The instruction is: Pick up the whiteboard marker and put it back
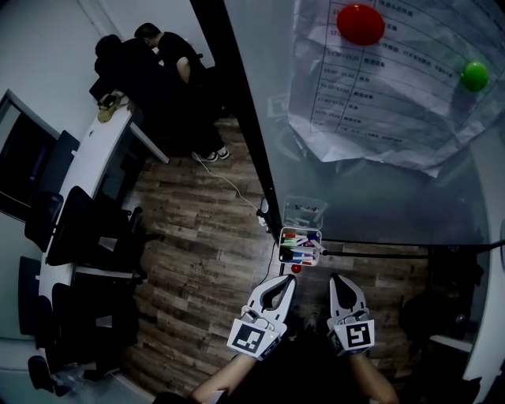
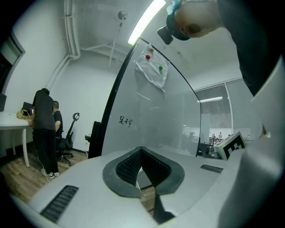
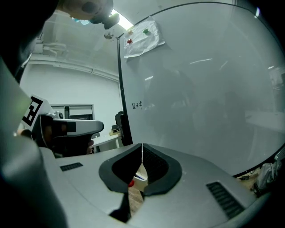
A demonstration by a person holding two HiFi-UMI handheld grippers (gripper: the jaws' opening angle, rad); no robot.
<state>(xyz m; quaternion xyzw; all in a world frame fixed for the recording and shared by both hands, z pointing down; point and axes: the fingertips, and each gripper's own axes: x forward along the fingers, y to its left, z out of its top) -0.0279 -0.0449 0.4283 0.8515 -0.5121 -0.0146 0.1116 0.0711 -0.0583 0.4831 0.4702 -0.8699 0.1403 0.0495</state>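
Several whiteboard markers lie in a small clear tray (image 1: 301, 235) fixed at the lower edge of the glass whiteboard (image 1: 379, 197); blue, red and green caps show. A red round magnet (image 1: 296, 268) sits just below the tray. My left gripper (image 1: 286, 279) hangs below the tray, shut, with nothing between its jaws. Beside it on the right, my right gripper (image 1: 336, 278) is also shut and empty. In the left gripper view the fingertips (image 2: 141, 148) meet; likewise in the right gripper view, where the fingertips (image 3: 142, 145) touch and the red magnet (image 3: 131, 183) peeks through the gap behind them.
Printed sheets (image 1: 379, 87) are pinned to the board by a red magnet (image 1: 360, 24) and a green magnet (image 1: 474, 76). Two people (image 1: 158, 71) stand at a white desk (image 1: 87, 158) far left, with black chairs (image 1: 87, 229) along it. A white cable (image 1: 233, 185) crosses the wood floor.
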